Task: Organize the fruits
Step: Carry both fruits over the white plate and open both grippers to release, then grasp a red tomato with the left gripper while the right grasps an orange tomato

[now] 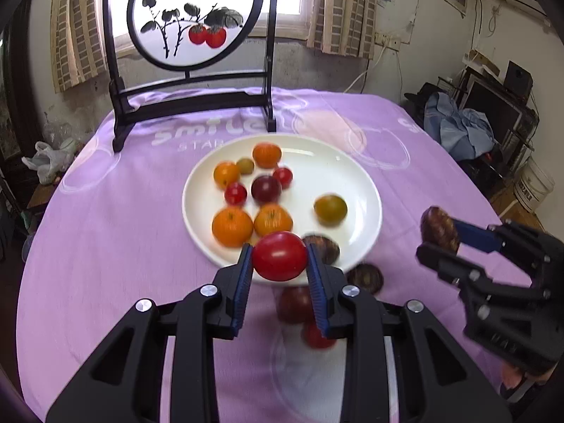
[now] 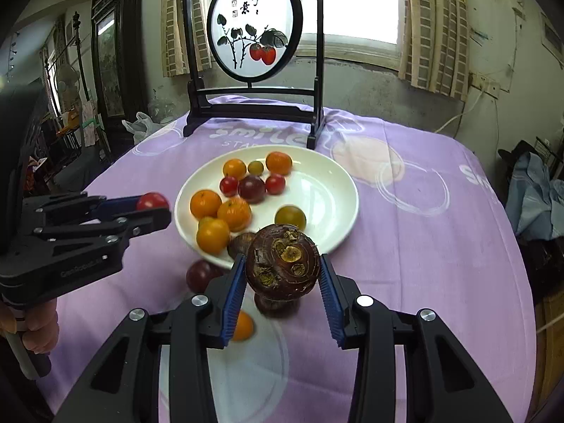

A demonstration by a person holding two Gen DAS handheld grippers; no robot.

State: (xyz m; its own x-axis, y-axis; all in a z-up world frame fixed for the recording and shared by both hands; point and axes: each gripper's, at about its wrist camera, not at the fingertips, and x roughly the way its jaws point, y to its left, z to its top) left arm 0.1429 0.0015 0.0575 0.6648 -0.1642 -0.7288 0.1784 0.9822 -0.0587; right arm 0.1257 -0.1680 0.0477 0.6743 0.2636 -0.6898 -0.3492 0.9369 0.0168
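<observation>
My left gripper is shut on a red tomato and holds it above the near rim of the white plate; it also shows in the right wrist view. My right gripper is shut on a brown water chestnut, held just in front of the plate; it shows at the right of the left wrist view. The plate holds several oranges, small red, dark and green tomatoes, and a chestnut at its near rim.
On the purple tablecloth near the plate lie a dark tomato, a small orange fruit, another chestnut and a red tomato. A framed round painting on a black stand stands behind the plate.
</observation>
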